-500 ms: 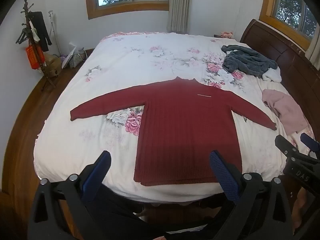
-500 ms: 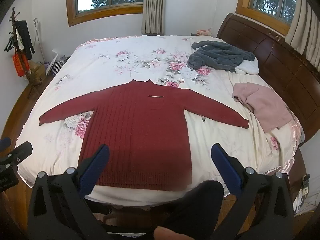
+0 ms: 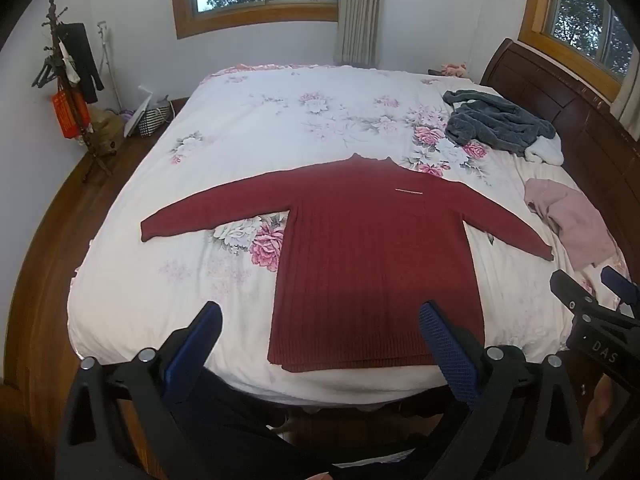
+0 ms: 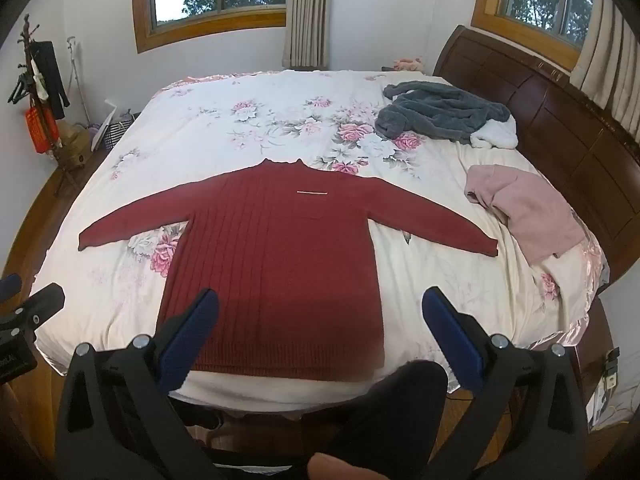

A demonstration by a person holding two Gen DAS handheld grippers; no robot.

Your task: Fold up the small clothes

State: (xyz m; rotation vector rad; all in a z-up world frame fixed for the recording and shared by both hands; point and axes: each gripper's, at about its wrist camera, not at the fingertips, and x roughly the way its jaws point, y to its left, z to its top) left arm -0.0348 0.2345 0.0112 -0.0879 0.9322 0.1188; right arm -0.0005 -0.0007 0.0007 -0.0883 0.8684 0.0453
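Sweater: red sweater (image 3: 372, 264) flat on bed (image 3: 260, 128), frame centre.
My left tool (image 3: 320, 344): wide open, empty.
My right tool (image 4: 320, 332): wide open, empty.

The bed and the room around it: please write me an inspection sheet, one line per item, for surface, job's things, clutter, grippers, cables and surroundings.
Surface: bed with a white floral cover, spread smooth.
Job's things: red sweater lies flat with both sleeves spread out, hem at the near edge, not yet folded.
Clutter: grey fleece garment bunched near the headboard; pink garment crumpled beside the sweater's sleeve end, apart from it.
Grippers: left gripper and right gripper both open, held above the near edge, holding nothing.
Cables: a thin one on the floor by the bed's corner, blurred.
Surroundings: coat stand with hanging things, checked basket, two windows, wooden floor.
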